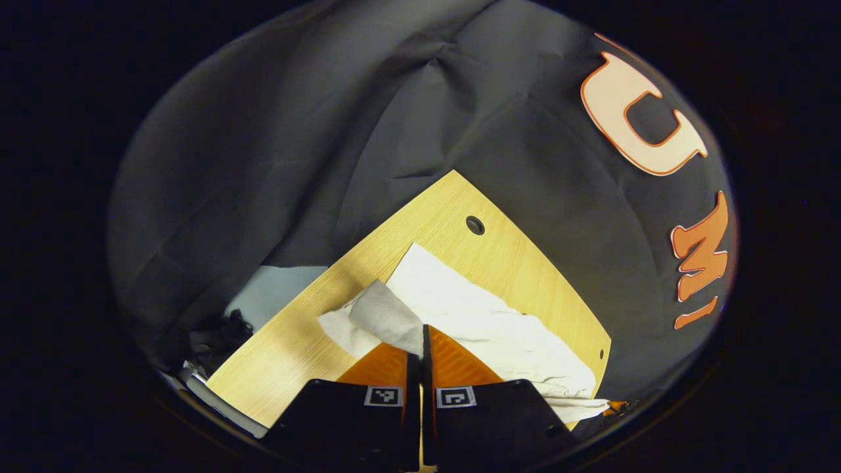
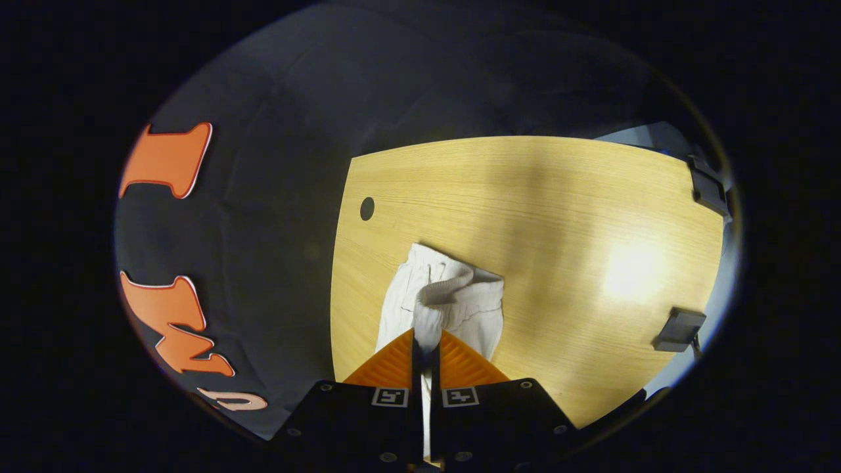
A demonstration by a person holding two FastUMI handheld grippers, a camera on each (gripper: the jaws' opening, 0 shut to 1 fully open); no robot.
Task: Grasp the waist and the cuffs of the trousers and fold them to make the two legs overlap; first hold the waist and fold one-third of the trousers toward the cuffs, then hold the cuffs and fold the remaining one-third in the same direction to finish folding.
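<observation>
Your trousers (image 1: 486,322) lie on the wooden table (image 1: 289,341), and in the left gripper view they run from your fingers out toward 4 o'clock, close along the table's near edge; in the right gripper view the gathered waistband end (image 2: 453,289) rises toward 12 o'clock from your fingers. Your left gripper (image 1: 420,341) has its jaws closed to a thin slit on a lifted corner of cloth, and your right gripper (image 2: 426,345) is likewise pinched tight on a bunched fold. The likely trouble is that each pinch holds only a small bite: pull unevenly and a layer may slip out, or the legs may twist rather than overlap. Watch that 4 o'clock edge, where cloth could slide off. You have open tabletop toward 2 o'clock in the right gripper view, short of the black blocks (image 2: 680,328) at the rim.
</observation>
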